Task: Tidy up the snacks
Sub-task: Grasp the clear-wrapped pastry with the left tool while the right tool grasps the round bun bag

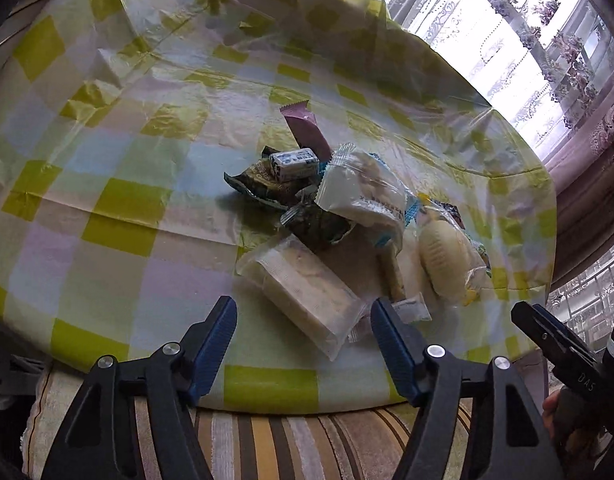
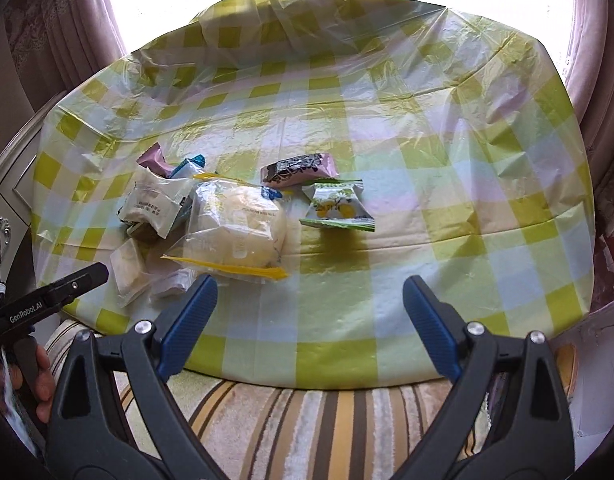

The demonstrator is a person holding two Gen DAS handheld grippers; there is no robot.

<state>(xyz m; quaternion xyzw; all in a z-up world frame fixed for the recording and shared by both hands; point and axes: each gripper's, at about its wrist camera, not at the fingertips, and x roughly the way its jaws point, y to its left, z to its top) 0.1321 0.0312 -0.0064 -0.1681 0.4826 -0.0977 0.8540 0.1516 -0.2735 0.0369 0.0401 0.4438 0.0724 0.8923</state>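
Snack pile (image 1: 339, 216) lay mid-frame on checkered worktop (image 1: 107, 184). Left gripper (image 1: 303, 324) fingers part open, nothing gripped, over long pale pack (image 1: 303, 296). Right gripper (image 2: 309, 300) fingers wide, empty, lower centre; round bun pack (image 2: 235, 228) just above.

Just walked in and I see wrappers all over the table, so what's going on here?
A person holds a two-finger gripper in each hand over a pile of wrapped snacks on a checked plastic tablecloth. Nothing is picked up yet. The left gripper is open, its jaws straddling the near end of a clear-wrapped pale cake bar without pressing on it. The right gripper is open and empty, just short of a round bun in a yellow-edged bag. A green lemon-print packet lies apart.
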